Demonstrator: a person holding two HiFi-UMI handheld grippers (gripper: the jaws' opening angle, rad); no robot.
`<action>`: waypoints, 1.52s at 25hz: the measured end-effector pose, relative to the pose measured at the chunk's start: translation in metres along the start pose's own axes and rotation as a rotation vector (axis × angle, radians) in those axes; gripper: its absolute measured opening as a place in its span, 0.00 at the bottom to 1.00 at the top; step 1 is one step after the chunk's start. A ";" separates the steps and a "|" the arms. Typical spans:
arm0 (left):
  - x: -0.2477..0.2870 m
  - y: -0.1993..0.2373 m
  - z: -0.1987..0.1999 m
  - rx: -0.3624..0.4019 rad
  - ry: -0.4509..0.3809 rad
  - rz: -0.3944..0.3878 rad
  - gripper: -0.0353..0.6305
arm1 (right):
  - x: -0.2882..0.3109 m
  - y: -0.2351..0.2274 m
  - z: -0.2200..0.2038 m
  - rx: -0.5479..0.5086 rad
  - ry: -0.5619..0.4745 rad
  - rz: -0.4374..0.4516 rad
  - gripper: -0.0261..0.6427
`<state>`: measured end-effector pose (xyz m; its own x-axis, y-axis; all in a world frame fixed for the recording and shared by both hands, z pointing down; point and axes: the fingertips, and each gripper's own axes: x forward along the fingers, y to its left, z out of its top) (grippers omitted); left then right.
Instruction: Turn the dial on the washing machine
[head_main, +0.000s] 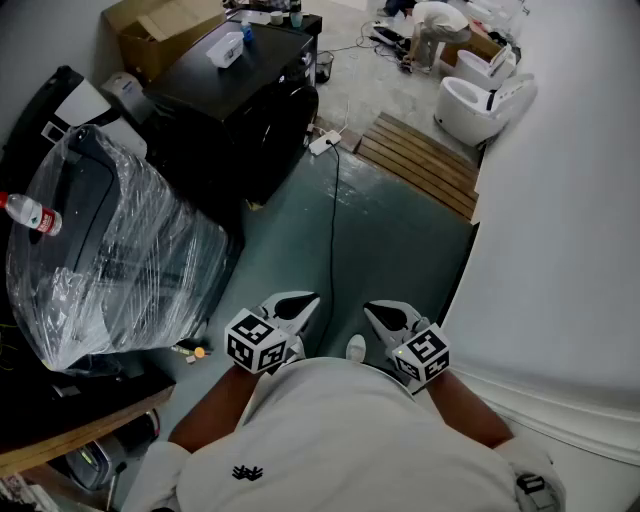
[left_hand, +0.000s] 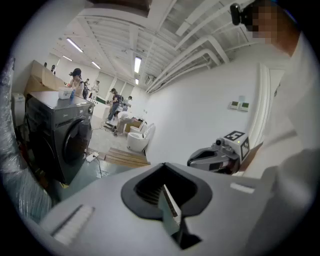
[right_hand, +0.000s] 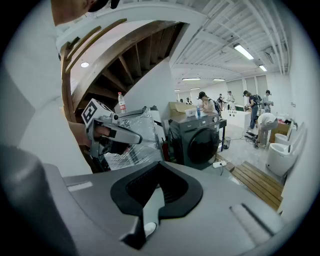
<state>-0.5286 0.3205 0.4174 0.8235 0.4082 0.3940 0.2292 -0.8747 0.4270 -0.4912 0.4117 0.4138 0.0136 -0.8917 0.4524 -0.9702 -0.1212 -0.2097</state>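
Both tongs sit well short of the washer (head_main: 245, 105), low and close to your body. You hold the left gripper (head_main: 303, 306) with jaws together, nothing between. Right gripper (head_main: 379, 316): likewise closed, empty.

Workshop hall: exposed ceiling pipes (left_hand: 200, 50), plastic-wrapped appliance (head_main: 120, 250), loose toilets (head_main: 470, 105)

The washing machine (head_main: 250, 110) stands far off on my left, and its dial is too small to make out in any view. Nearer on the left, clear plastic wrap (head_main: 120, 250) blurs a dark appliance I cannot identify. My shirt (head_main: 340, 440) half hides a small white thing (head_main: 356, 347) on the near floor. The box (head_main: 227, 48) atop the machine is too small to tell.
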 end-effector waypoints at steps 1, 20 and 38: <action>0.010 -0.007 0.002 0.007 0.002 -0.002 0.14 | -0.007 -0.009 0.000 -0.002 -0.007 -0.001 0.04; 0.158 -0.042 0.034 0.023 0.031 0.050 0.14 | -0.069 -0.168 -0.028 0.028 -0.051 -0.043 0.05; 0.264 0.180 0.216 0.025 -0.041 -0.044 0.14 | 0.104 -0.357 0.130 -0.088 0.021 -0.135 0.08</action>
<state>-0.1580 0.2148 0.4225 0.8329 0.4355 0.3415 0.2780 -0.8628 0.4223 -0.1119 0.3057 0.4229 0.1414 -0.8606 0.4892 -0.9773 -0.2000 -0.0693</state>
